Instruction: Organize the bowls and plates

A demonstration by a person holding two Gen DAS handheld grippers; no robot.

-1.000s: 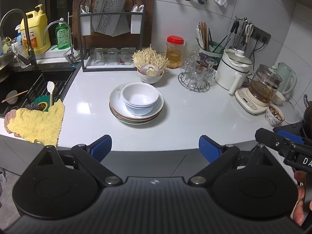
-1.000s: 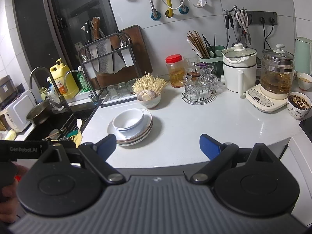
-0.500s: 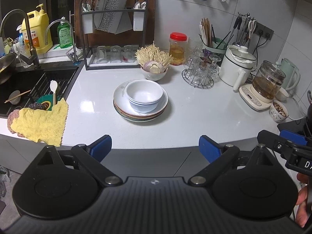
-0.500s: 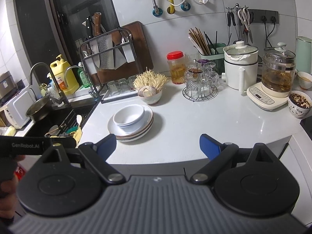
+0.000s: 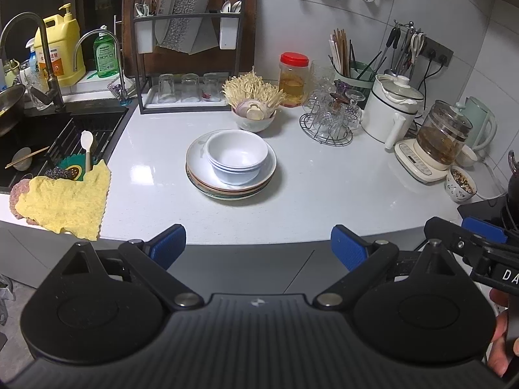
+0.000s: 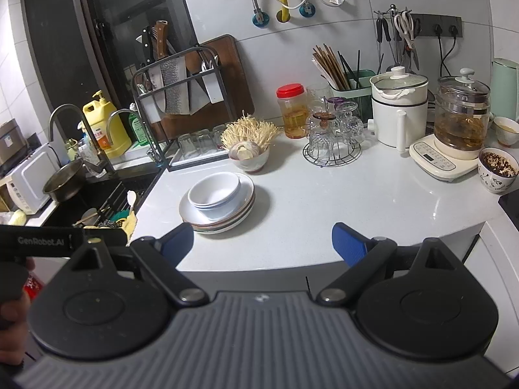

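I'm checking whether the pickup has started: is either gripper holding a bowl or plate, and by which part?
Nothing is held. The left gripper and right gripper are both open and empty, short of the stacked white bowls on the plates.

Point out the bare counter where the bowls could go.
Bare counter lies right of the plate stack, up to the kettle base, and left of it toward the yellow cloth. The back, with mushroom bowl and glass rack, is crowded.

Nested bowls [image 5: 236, 159] sit on stacked plates [image 5: 198, 175] mid-counter [image 5: 324, 194]. Behind them stands a mushroom bowl [image 5: 253, 120], with a rack [image 5: 188, 64] behind it to the left. The sink [image 5: 48, 136] lies left, a cloth [image 5: 65, 201] over its edge; a kettle [image 5: 441, 142] stands right.
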